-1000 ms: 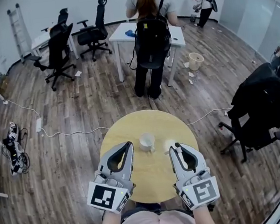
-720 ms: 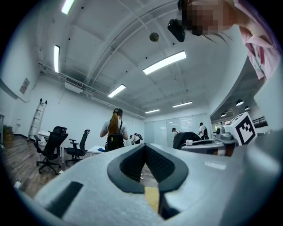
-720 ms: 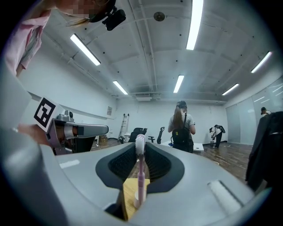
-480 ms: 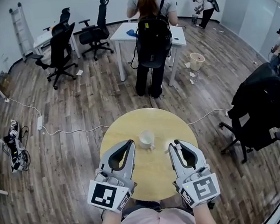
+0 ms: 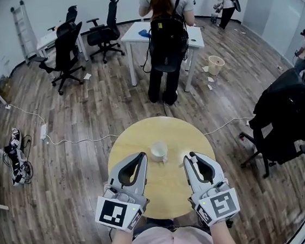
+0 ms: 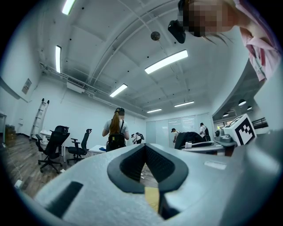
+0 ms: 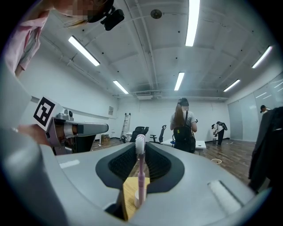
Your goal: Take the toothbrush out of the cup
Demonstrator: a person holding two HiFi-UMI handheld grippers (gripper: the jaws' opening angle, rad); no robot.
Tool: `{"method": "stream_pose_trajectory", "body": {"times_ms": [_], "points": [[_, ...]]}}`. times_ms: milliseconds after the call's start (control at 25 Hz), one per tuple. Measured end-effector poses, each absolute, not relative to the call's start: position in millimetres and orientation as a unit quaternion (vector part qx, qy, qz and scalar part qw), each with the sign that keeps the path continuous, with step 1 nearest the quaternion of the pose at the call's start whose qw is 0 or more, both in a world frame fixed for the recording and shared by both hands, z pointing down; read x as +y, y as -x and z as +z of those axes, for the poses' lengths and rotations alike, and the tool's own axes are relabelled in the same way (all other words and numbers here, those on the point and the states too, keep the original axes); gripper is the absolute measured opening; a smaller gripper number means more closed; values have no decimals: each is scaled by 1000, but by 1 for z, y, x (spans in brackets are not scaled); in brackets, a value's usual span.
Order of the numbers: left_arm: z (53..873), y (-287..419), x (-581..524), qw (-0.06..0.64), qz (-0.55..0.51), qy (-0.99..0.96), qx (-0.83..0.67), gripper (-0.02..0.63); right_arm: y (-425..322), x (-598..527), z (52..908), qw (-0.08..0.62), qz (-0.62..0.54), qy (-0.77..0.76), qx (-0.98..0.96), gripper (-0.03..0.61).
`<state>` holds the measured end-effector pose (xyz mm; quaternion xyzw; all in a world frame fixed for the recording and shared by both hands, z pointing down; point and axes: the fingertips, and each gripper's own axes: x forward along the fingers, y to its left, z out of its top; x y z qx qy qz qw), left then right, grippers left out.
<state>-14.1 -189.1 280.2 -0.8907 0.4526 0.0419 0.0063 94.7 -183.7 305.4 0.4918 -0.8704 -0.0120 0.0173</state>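
Observation:
A white cup (image 5: 159, 151) stands near the middle of the round wooden table (image 5: 143, 136). My right gripper (image 5: 188, 157) hovers to the right of the cup and nearer to me, a short gap away. It is shut on a pink toothbrush (image 7: 140, 176), which stands upright between the pads with its white bristle head (image 7: 140, 142) at the fingertips. My left gripper (image 5: 141, 156) rests level to the left of the cup, its tips close to it. Its jaws meet at the tips with nothing between them (image 6: 144, 146).
A person with a black backpack (image 5: 165, 35) stands at a white desk beyond the table. Black office chairs (image 5: 65, 49) sit at the back left, and a coat-draped chair (image 5: 283, 115) is close on the right. A cable (image 5: 78, 144) crosses the wooden floor.

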Motion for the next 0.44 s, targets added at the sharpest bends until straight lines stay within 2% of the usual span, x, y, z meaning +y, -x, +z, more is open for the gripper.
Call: {"method": "stream_pose_trajectory", "body": {"times_ms": [440], "points": [[278, 9, -198, 3, 44, 889, 456, -3, -98, -191, 304, 19, -10, -490, -872, 60]]}}
